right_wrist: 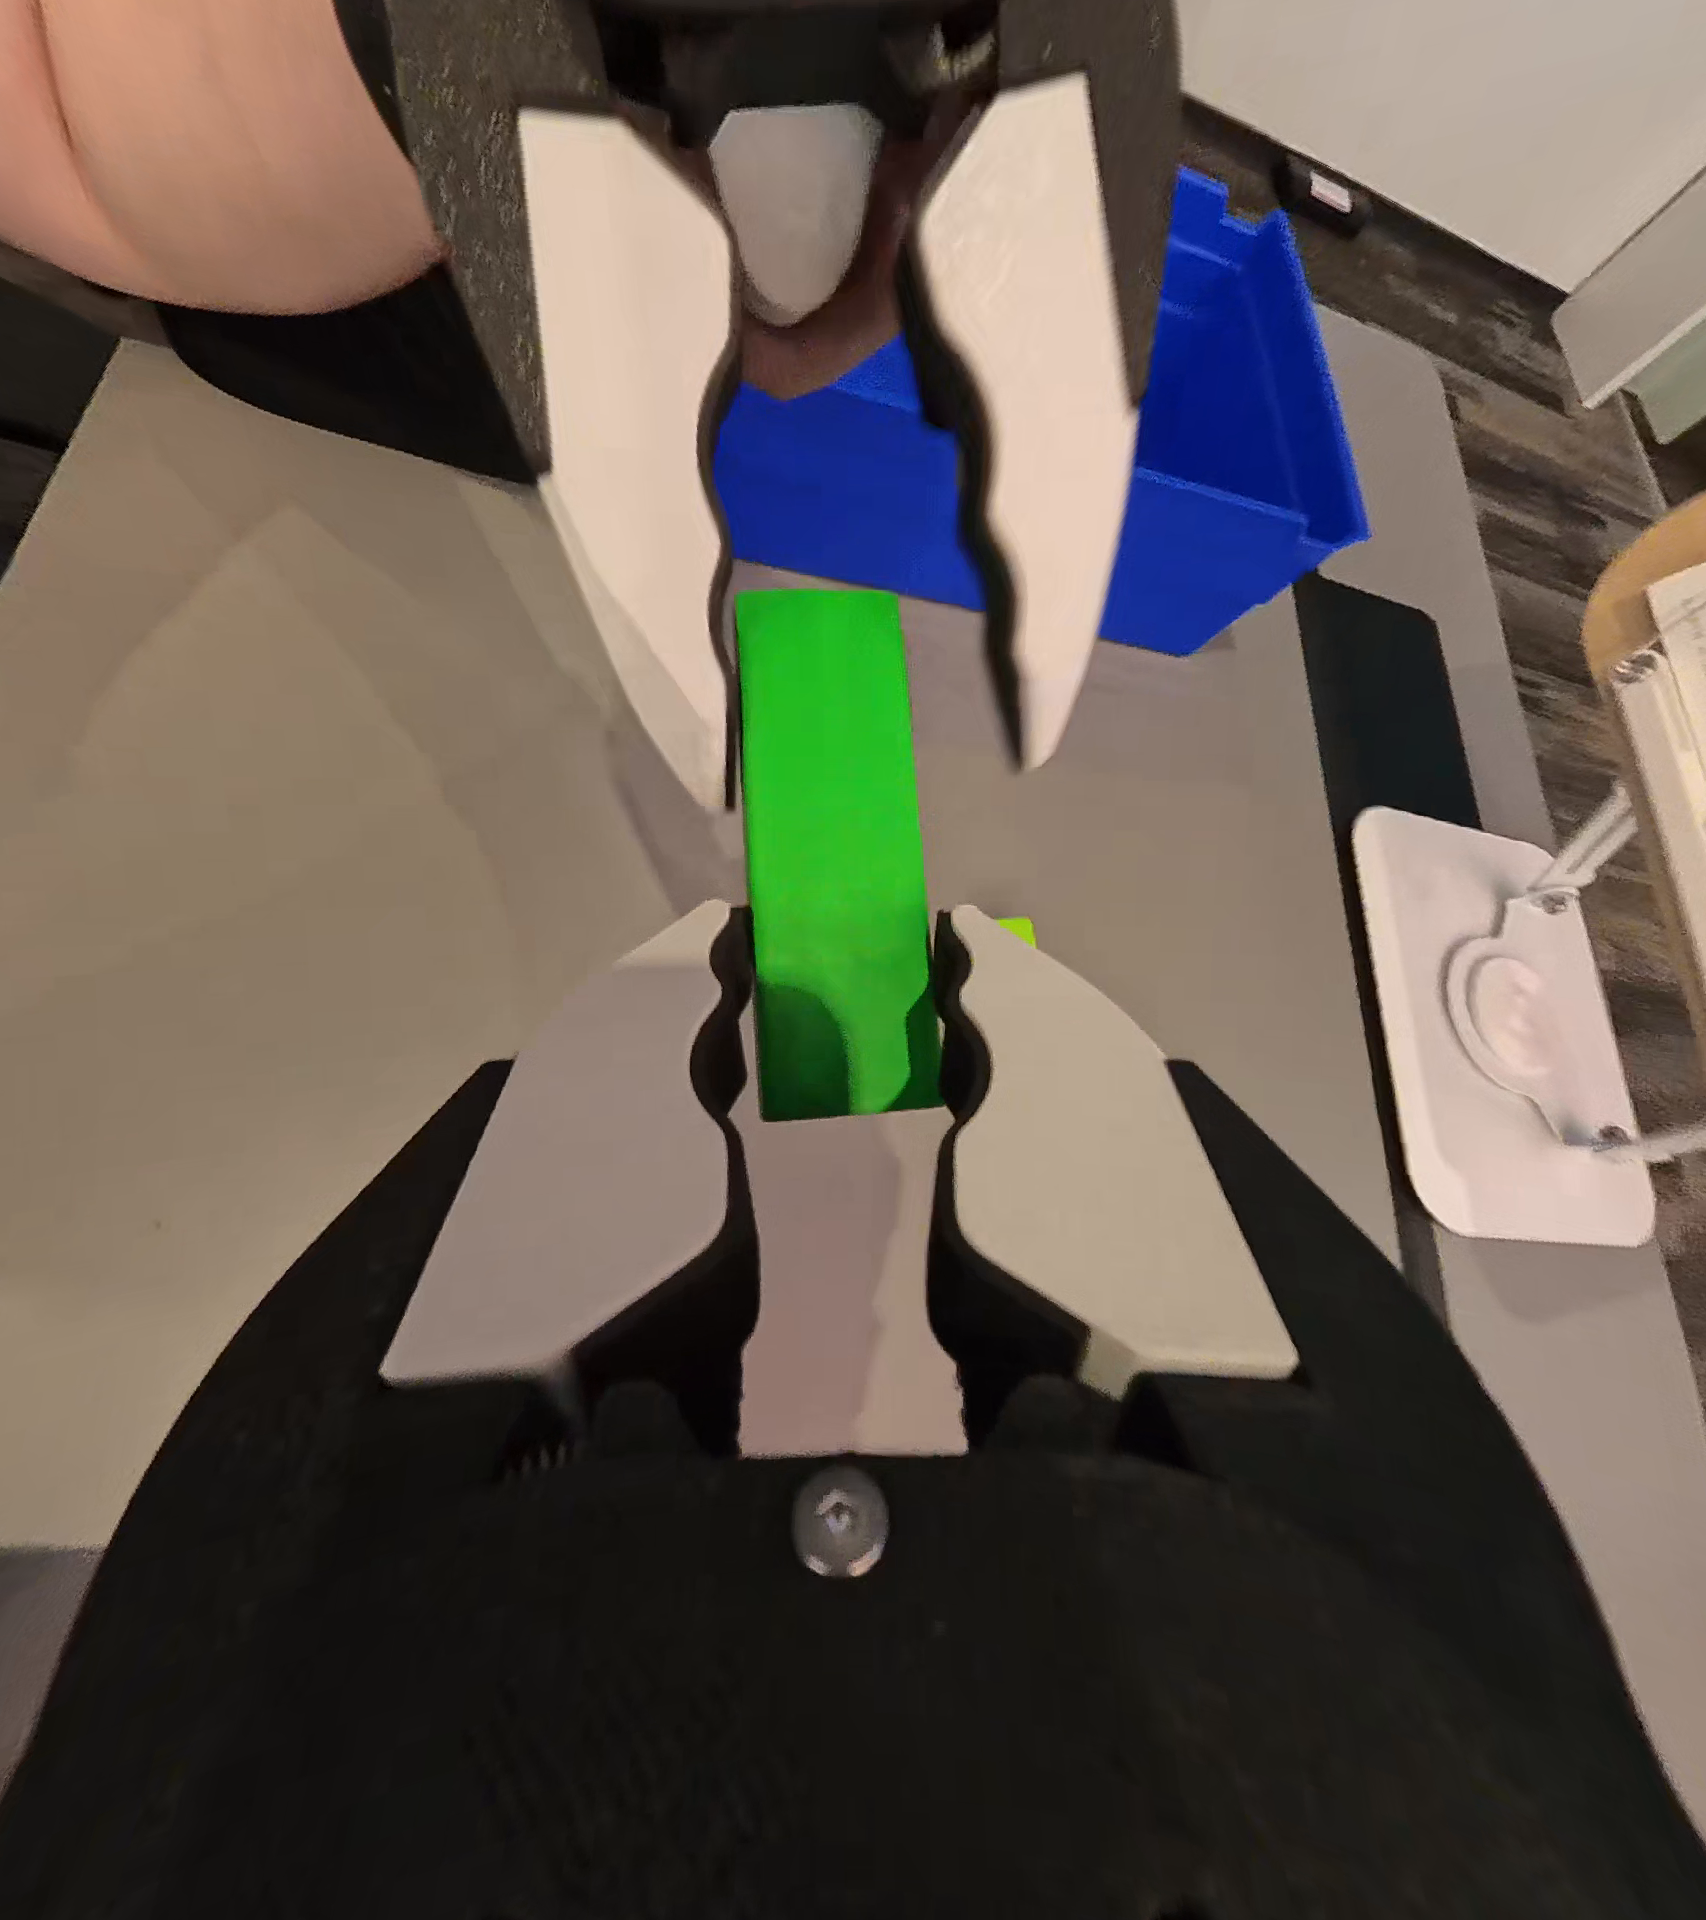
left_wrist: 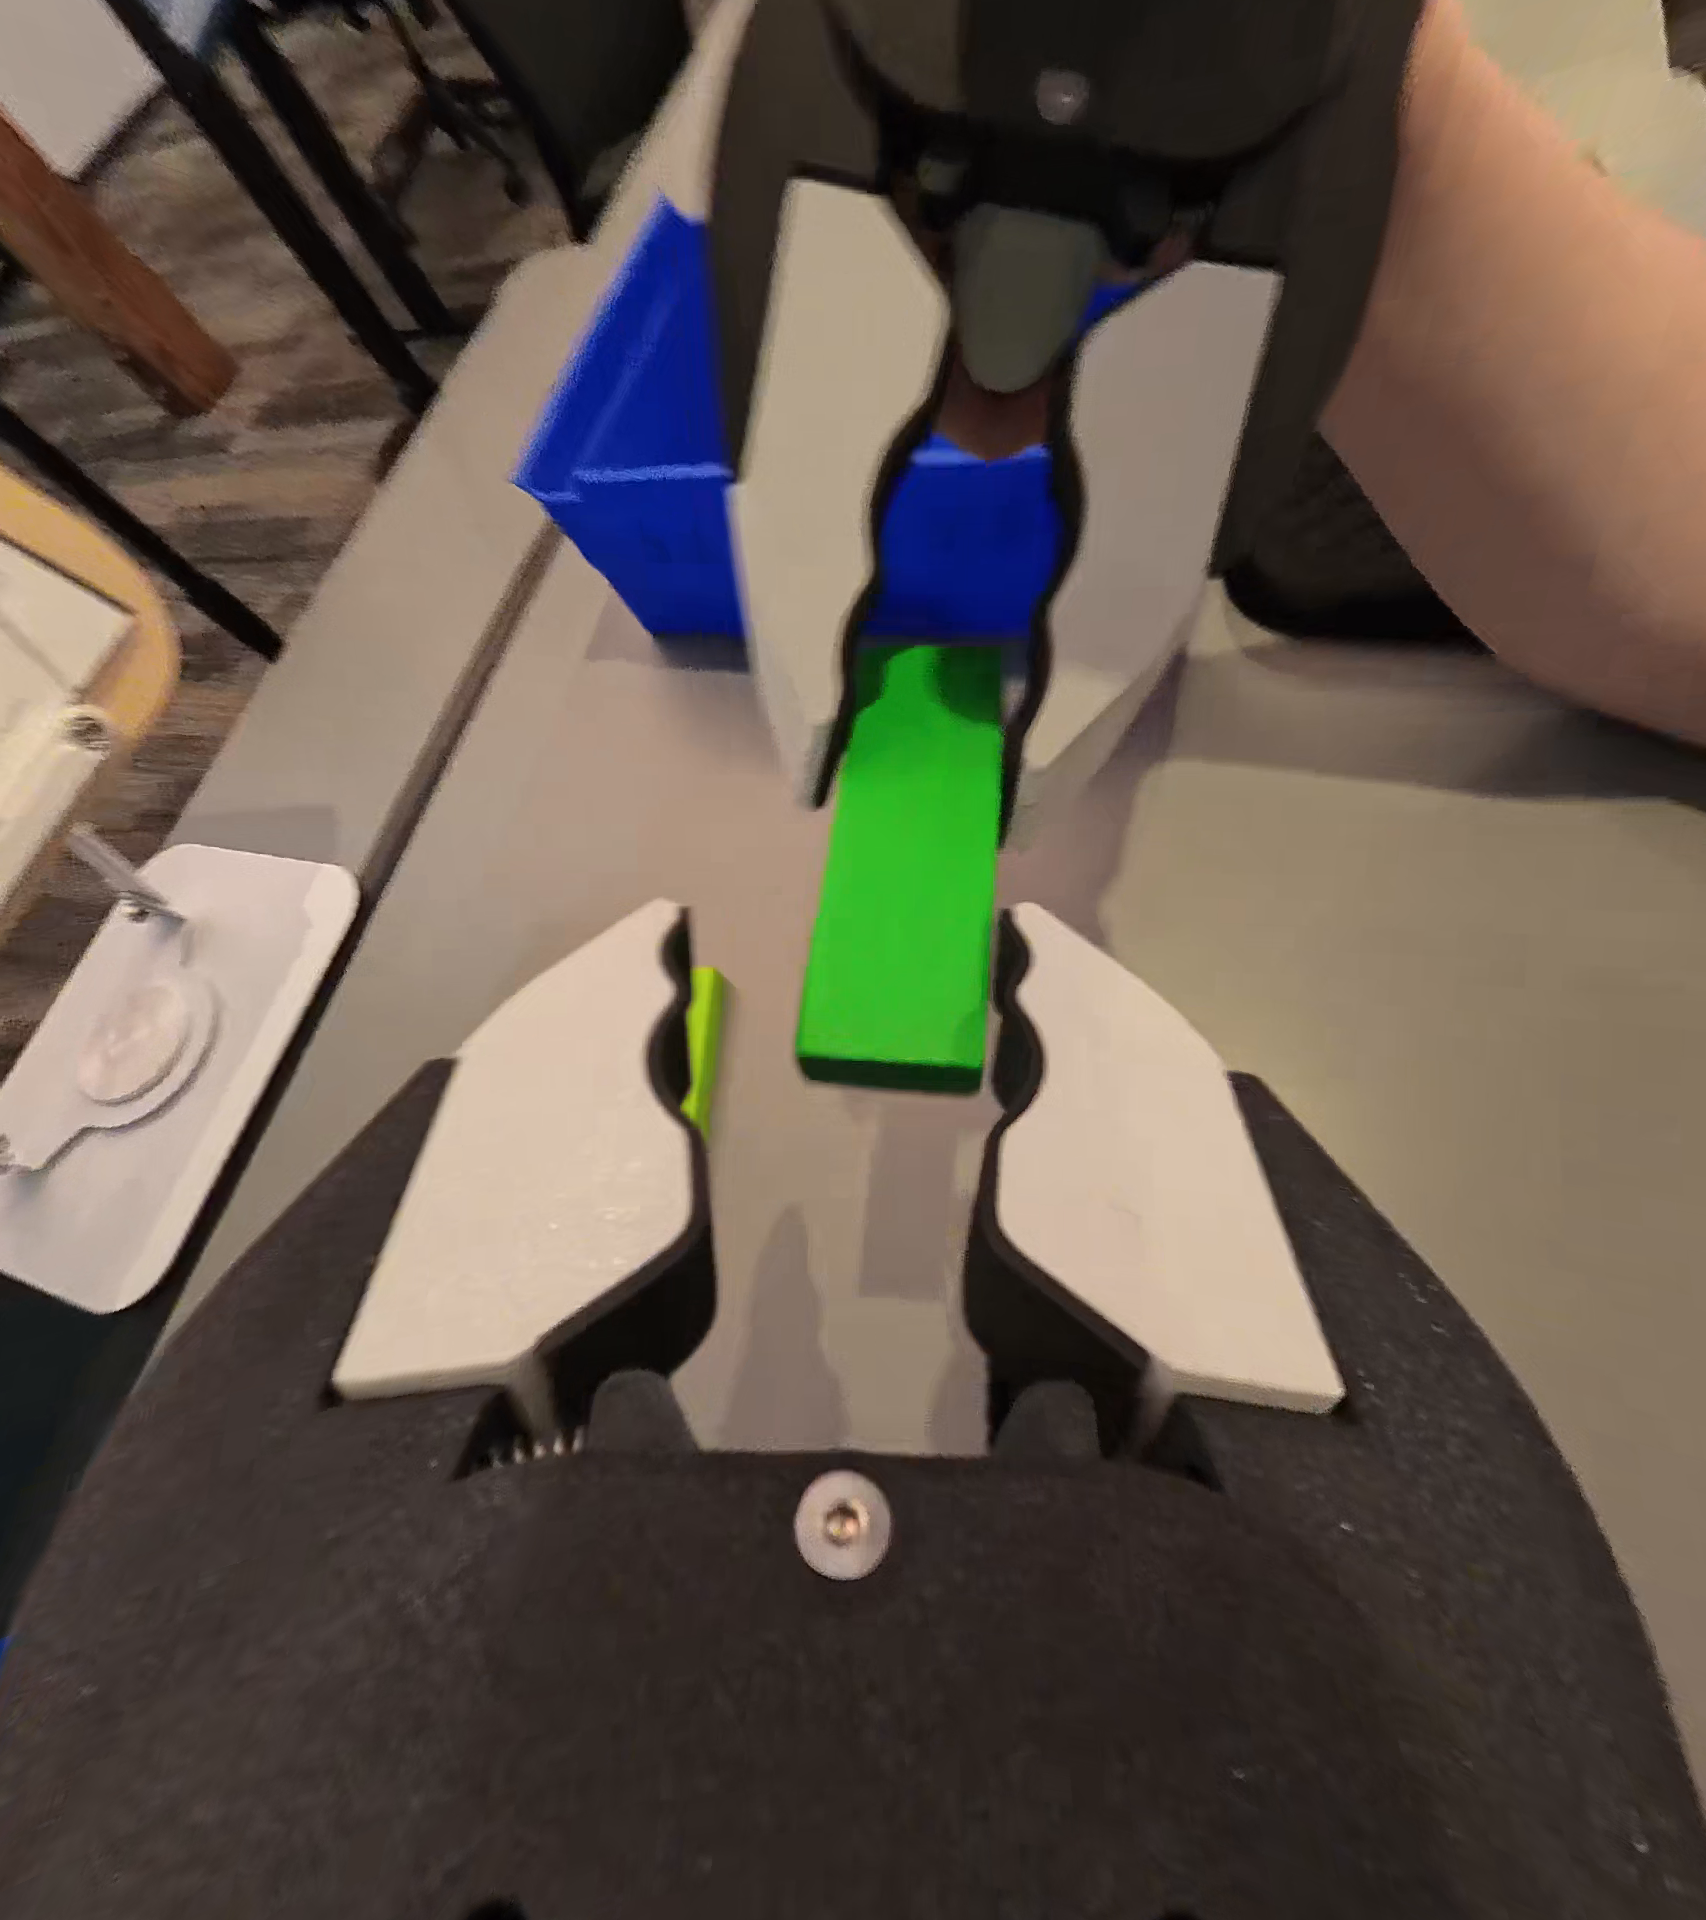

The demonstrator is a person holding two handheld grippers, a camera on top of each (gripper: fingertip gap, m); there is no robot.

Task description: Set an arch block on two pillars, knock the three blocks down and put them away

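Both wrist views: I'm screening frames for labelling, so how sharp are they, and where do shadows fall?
Left wrist view: motion-blurred, soft edges on the green block and blue bin. Right wrist view: similar blur; dark shadows cover the block's near end.

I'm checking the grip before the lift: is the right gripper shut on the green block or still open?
Shut on it, apparently: the right gripper's fingers press both sides of the green block's near end.

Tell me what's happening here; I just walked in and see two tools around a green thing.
A person holds a tool in each hand, facing each other over a grey table. The right tool grips one end of a long green block. The left tool is open at the other end. A yellow-green piece lies beside it; a blue bin waits behind.
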